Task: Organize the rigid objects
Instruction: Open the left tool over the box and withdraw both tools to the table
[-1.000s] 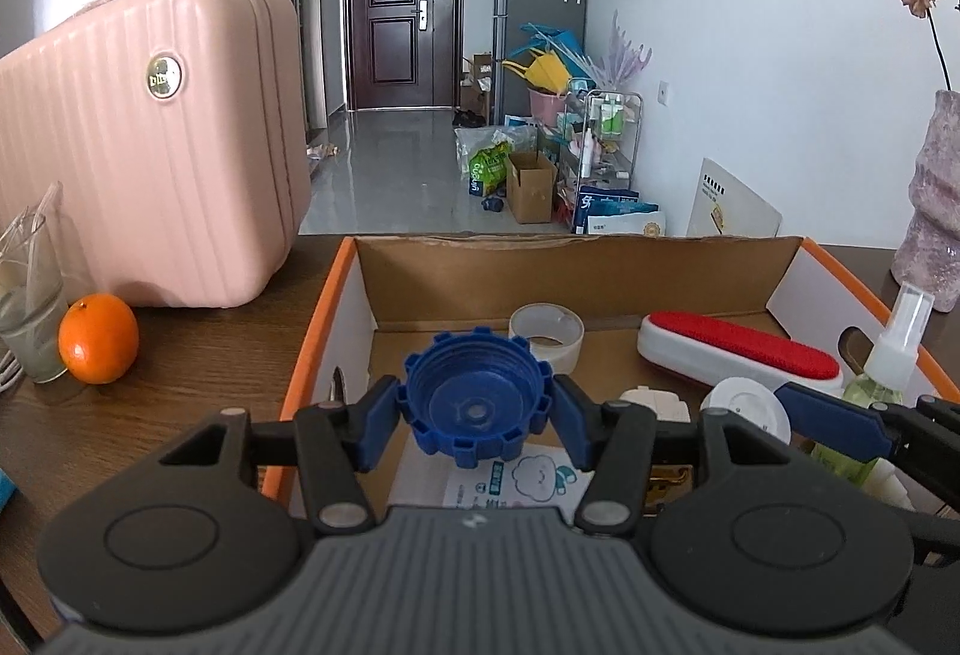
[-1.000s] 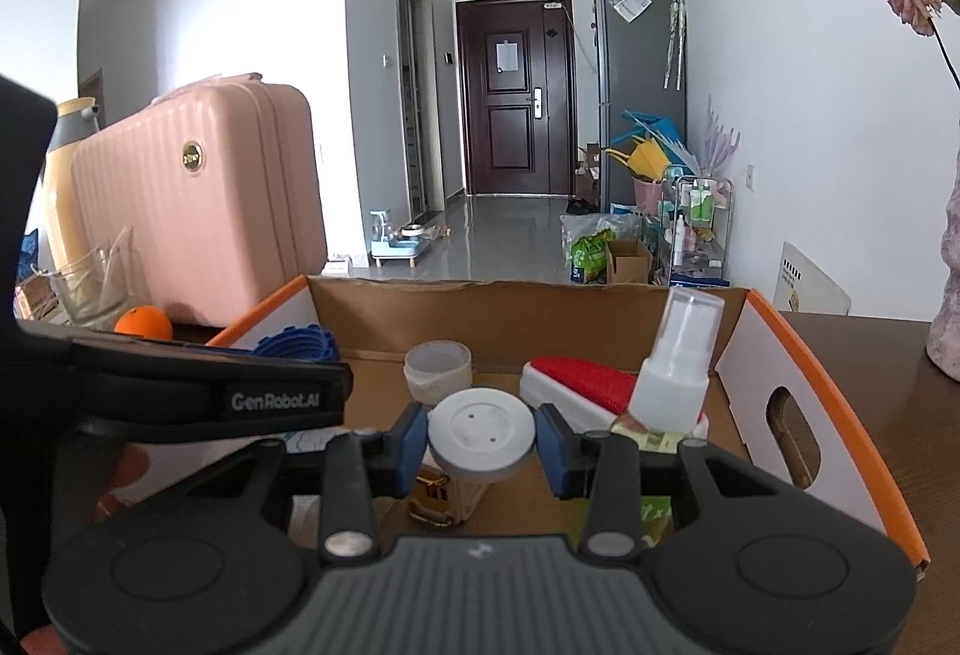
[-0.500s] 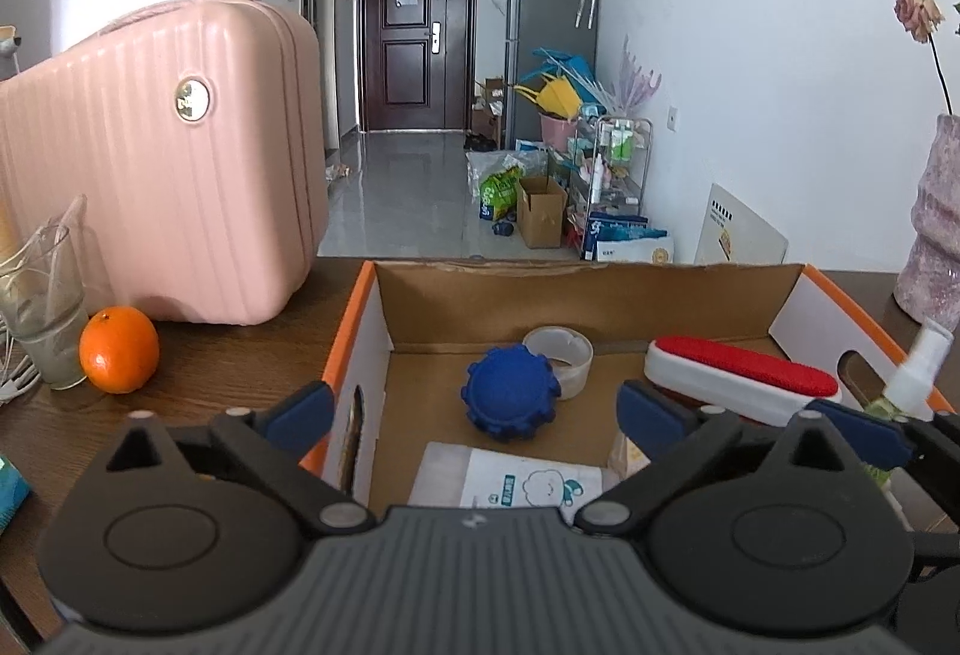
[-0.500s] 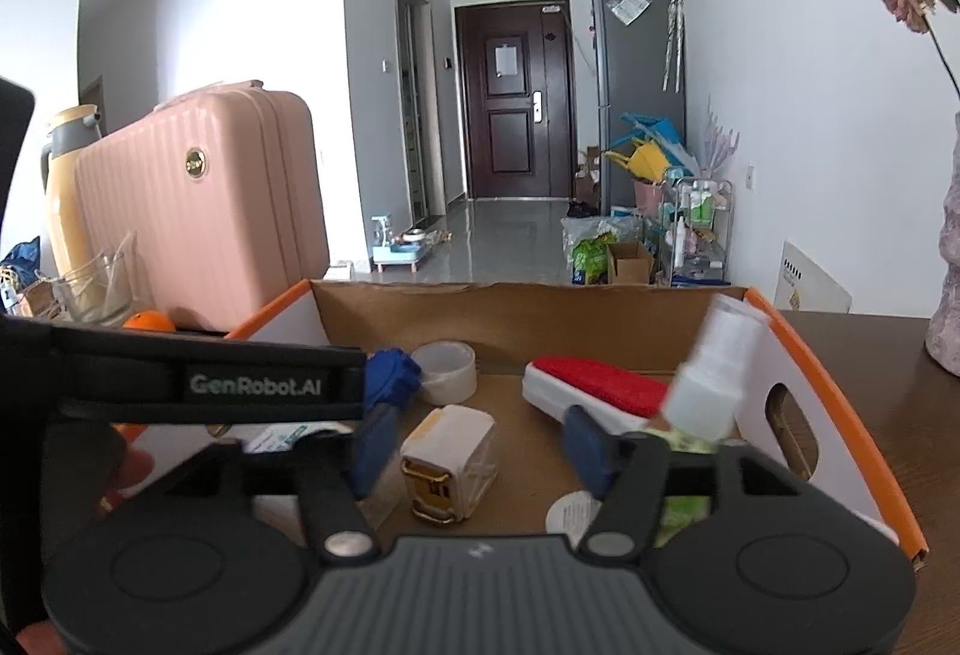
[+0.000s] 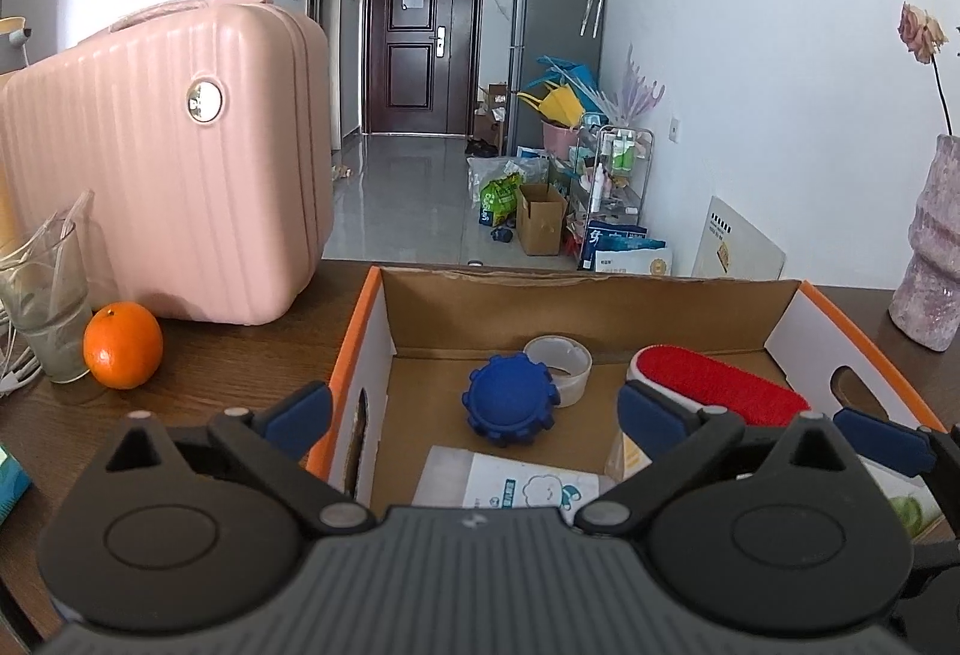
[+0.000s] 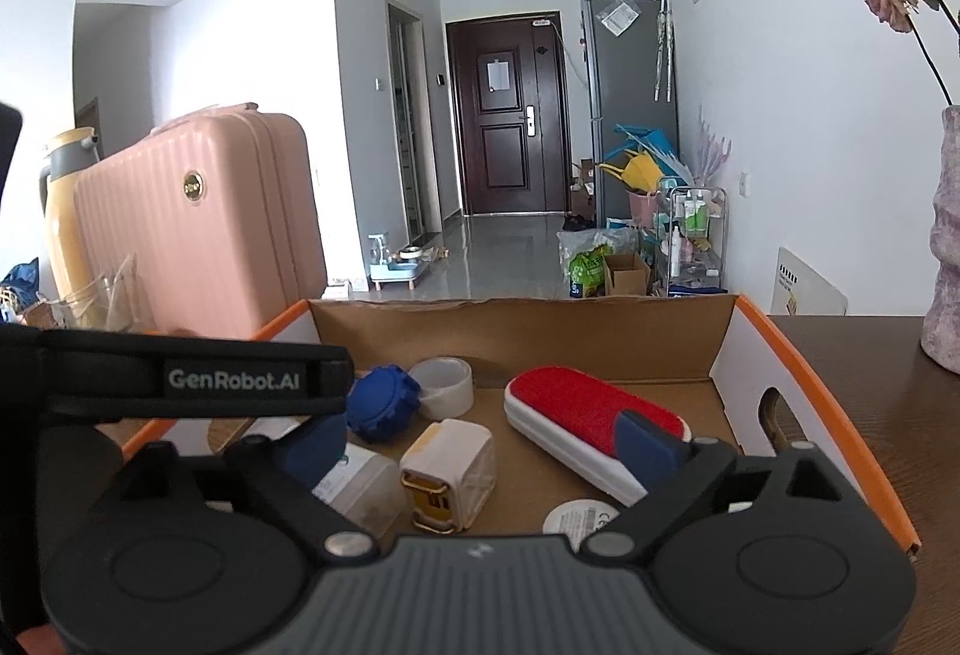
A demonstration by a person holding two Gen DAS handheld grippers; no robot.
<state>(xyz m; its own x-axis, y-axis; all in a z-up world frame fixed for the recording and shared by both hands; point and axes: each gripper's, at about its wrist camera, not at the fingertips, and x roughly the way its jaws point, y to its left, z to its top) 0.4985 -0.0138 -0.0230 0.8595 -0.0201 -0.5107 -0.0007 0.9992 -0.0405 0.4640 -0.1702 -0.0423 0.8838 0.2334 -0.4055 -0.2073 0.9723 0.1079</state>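
An open cardboard box (image 5: pixel 600 304) with orange edges holds the objects. A blue ridged cap (image 5: pixel 509 407) lies on the box floor next to a roll of clear tape (image 5: pixel 559 362). A red lint brush (image 5: pixel 717 391) lies at the right. My left gripper (image 5: pixel 474 412) is open and empty above the box's near edge. In the right wrist view the box (image 6: pixel 528 325) holds the blue cap (image 6: pixel 384 401), the tape (image 6: pixel 444 386), the brush (image 6: pixel 591 415), a white cube-shaped charger (image 6: pixel 447 475) and a white round lid (image 6: pixel 579 517). My right gripper (image 6: pixel 480 442) is open and empty above them.
A pink suitcase (image 5: pixel 168 162) stands on the wooden table left of the box. An orange (image 5: pixel 123 335) and a glass (image 5: pixel 42 295) sit beside it. A pink vase (image 5: pixel 933 247) stands at the right. A white packet (image 5: pixel 516 481) lies in the box's near part.
Both grippers opened and pulled back. The left let go of the blue cap, which now lies in the box. The right let go of the white lid, now lying on the box floor.
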